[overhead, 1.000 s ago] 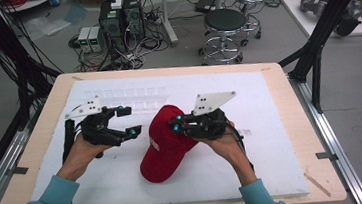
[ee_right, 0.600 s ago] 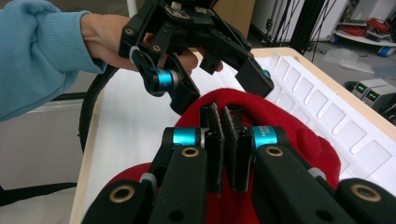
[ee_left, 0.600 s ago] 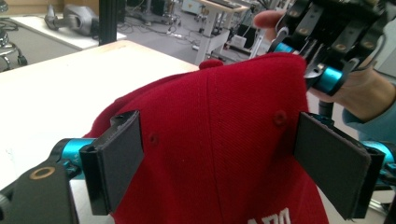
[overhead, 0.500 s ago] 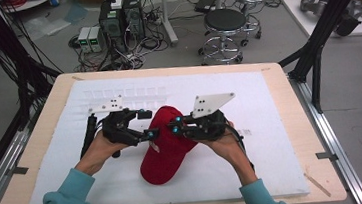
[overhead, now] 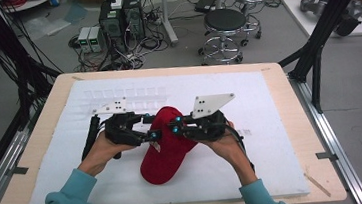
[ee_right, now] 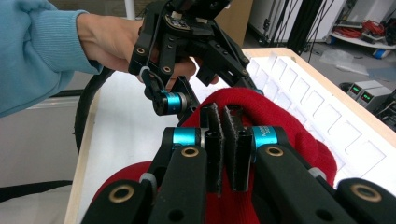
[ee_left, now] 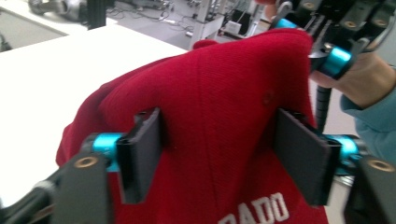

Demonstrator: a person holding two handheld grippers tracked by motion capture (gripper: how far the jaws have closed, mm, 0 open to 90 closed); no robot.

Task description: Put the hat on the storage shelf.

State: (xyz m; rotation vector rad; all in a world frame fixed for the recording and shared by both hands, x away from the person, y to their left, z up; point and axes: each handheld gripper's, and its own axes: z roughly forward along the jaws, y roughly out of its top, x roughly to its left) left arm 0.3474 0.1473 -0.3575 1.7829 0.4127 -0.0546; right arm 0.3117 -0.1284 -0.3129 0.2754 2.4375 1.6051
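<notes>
Leftward of the red cap [overhead: 165, 146], the left gripper [overhead: 150, 127] had slid in, jaws closing around its crown; the right gripper [overhead: 175, 127] stayed clenched on the fabric.

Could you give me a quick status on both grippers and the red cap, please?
Right gripper shut on the red cap. Left gripper jaws have just been closing around its crown, pads against the fabric. Nothing in the way.
</notes>
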